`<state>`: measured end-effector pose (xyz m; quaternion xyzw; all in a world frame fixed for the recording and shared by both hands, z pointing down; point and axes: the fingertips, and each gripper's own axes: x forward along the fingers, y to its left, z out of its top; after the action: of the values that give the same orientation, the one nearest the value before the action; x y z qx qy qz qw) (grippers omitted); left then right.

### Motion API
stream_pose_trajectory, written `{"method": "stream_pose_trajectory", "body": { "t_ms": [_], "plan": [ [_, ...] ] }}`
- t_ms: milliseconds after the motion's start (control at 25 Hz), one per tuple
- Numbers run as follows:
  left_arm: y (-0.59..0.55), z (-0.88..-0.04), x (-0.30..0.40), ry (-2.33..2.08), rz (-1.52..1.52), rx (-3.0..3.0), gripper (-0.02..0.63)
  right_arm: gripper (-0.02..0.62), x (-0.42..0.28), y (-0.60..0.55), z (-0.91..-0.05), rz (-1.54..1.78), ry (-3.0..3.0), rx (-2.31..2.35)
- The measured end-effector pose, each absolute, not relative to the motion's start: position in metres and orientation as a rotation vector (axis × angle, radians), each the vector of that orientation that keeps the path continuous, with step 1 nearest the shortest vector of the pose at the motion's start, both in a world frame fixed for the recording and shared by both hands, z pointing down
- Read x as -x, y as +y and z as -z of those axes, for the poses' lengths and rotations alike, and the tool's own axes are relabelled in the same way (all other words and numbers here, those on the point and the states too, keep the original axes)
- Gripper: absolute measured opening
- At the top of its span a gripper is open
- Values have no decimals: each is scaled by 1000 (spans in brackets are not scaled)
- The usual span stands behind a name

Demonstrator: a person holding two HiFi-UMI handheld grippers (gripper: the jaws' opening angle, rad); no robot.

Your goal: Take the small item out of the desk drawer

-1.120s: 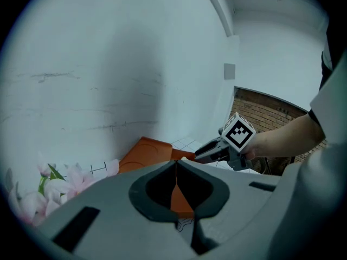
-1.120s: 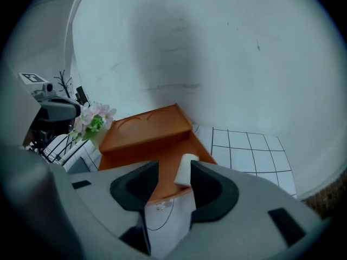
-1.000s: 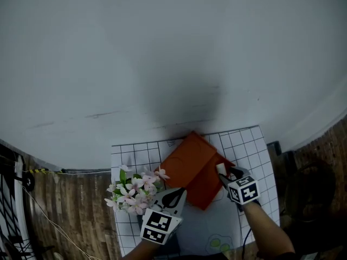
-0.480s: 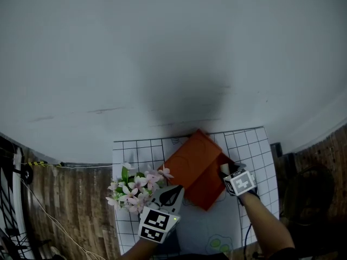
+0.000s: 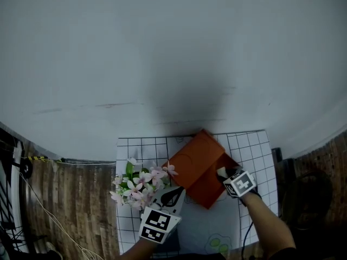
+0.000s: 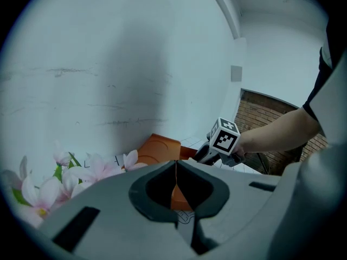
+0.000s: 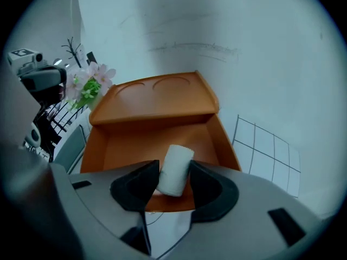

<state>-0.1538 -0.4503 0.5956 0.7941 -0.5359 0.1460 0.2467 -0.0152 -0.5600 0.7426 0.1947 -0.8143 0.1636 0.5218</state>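
Note:
An orange desk box (image 5: pixel 194 157) stands on a gridded mat (image 5: pixel 250 145), and its drawer (image 7: pixel 135 145) is pulled out toward me. A small white roll (image 7: pixel 175 169) stands at the drawer's front, between the jaws of my right gripper (image 7: pixel 174 173). Those jaws are closing, and both pads touch the roll's sides. In the head view the right gripper (image 5: pixel 223 173) reaches over the open drawer (image 5: pixel 212 187). My left gripper (image 5: pixel 172 197) hovers left of the box, shut with nothing in it; in its own view the jaws (image 6: pixel 175 169) meet at a thin seam.
Pink artificial flowers (image 5: pixel 141 180) stand on the mat's left part, close to the left gripper. A pale wall (image 5: pixel 173 53) rises right behind the box. Brick-patterned floor (image 5: pixel 76 210) shows on both sides of the mat.
The right gripper has moved a little further in over the drawer front, with the roll between its jaws. The view has shifted slightly; the left gripper has barely moved.

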Motion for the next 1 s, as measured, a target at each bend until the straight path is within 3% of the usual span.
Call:
{"method": "stream_pose_trajectory", "body": {
  "t_ms": [440, 520, 1000],
  "plan": [
    [-424, -592, 152, -1469, -404, -2163, 12, 193, 20, -550, -748, -323, -1920, -516],
    [-416, -591, 153, -1477, -411, -2162, 12, 166, 21, -546, -747, -307, -1929, -520],
    [-369, -567, 158, -1480, -387, -2221, 12, 152, 22, -512, -685, -325, -2088, -680]
  ]
}}
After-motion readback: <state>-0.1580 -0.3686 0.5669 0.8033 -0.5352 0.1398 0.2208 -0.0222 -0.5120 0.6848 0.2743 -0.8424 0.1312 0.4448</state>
